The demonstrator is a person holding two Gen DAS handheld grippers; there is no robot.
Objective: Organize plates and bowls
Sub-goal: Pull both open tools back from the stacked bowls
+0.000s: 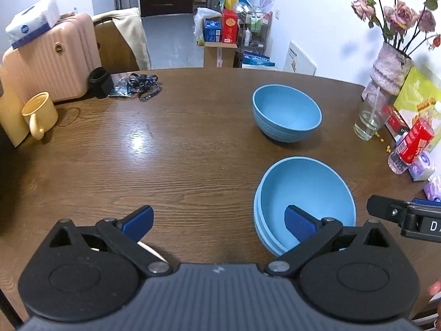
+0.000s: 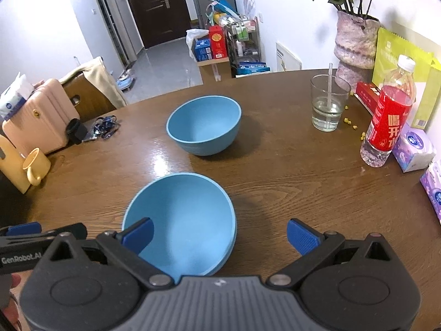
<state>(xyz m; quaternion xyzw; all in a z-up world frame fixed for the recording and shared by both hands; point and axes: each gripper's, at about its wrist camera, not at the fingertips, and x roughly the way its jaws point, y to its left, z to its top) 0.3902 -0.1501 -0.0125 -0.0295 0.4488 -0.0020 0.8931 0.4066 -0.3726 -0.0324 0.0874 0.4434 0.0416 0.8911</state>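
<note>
The nested stack of blue plastic bowls (image 2: 182,223) sits mouth-up on the brown wooden table (image 1: 171,149), between the wide-open left gripper (image 1: 219,222) and the equally spread, empty right gripper (image 2: 219,235). A single blue bowl (image 2: 204,125) stands beyond; a water glass (image 2: 328,103) and red-labelled bottle (image 2: 388,115) stand well aside.

My left wrist view looks forward and steeply down along the left tool (image 1: 219,224), from close above the near edge of the wooden surface (image 1: 171,149). My right wrist view does the same along the right tool (image 2: 220,238), from a position just to the right. Both face the far wall and the dark door (image 2: 154,8). Both views share the stacked blue bowls (image 1: 306,193) (image 2: 182,220) nearest the lenses, the single blue bowl (image 1: 286,111) (image 2: 204,124) beyond, the drinking glass (image 2: 328,104) and the vase (image 2: 354,44). Each view catches the other tool at its inner edge.
</note>
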